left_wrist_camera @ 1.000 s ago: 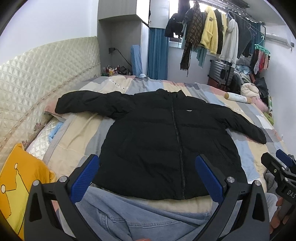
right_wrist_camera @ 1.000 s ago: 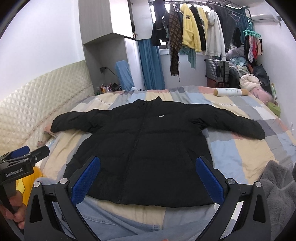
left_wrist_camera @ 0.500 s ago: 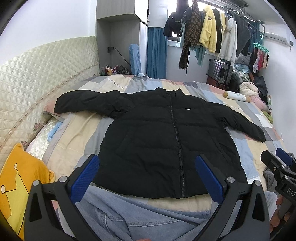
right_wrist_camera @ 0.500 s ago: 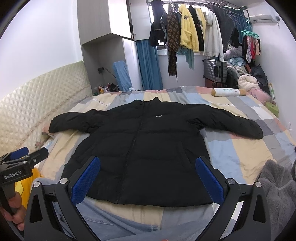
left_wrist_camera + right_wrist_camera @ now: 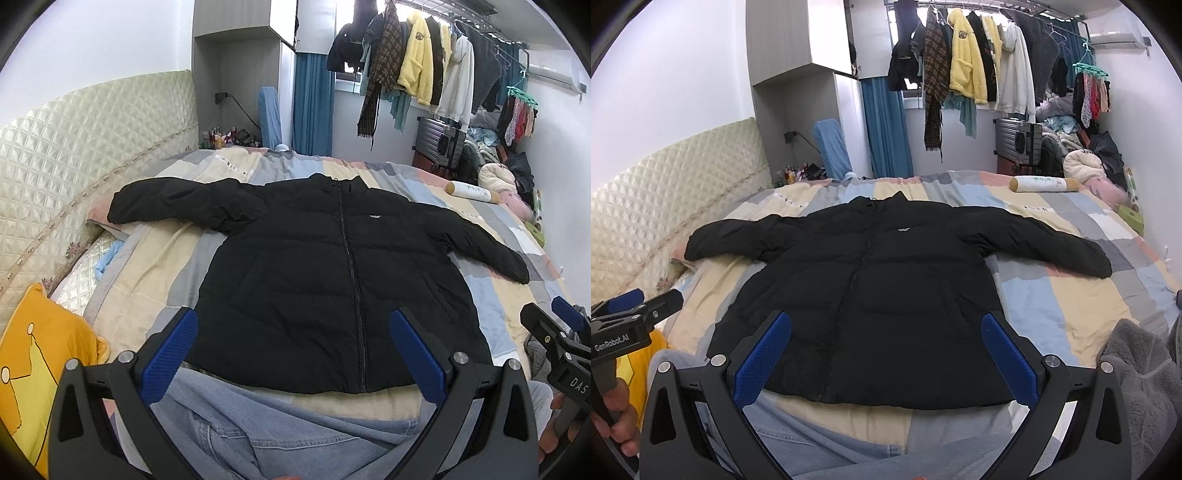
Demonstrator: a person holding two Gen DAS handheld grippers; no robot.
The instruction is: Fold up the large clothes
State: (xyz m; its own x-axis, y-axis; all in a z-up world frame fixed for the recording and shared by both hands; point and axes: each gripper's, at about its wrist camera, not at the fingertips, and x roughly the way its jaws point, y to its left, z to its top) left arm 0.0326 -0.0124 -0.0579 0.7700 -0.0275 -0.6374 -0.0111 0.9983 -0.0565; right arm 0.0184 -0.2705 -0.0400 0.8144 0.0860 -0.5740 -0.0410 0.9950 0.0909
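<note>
At 9 o'clock a yellow pillow (image 5: 33, 354) is cut off by the frame. The black puffer jacket (image 5: 332, 291) lies flat, zipped, sleeves spread, on the patchwork bed cover (image 5: 147, 266). The left gripper (image 5: 295, 350) and right gripper (image 5: 886, 350) both gape wide, holding nothing, above its hem.

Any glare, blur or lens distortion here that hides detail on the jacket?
Left wrist view: sharp, strong fisheye bending at the headboard, dark corners; the window blows out white, and the black jacket loses quilting detail. Right wrist view: same curvature, even light, jacket equally dark, no motion blur.
</note>
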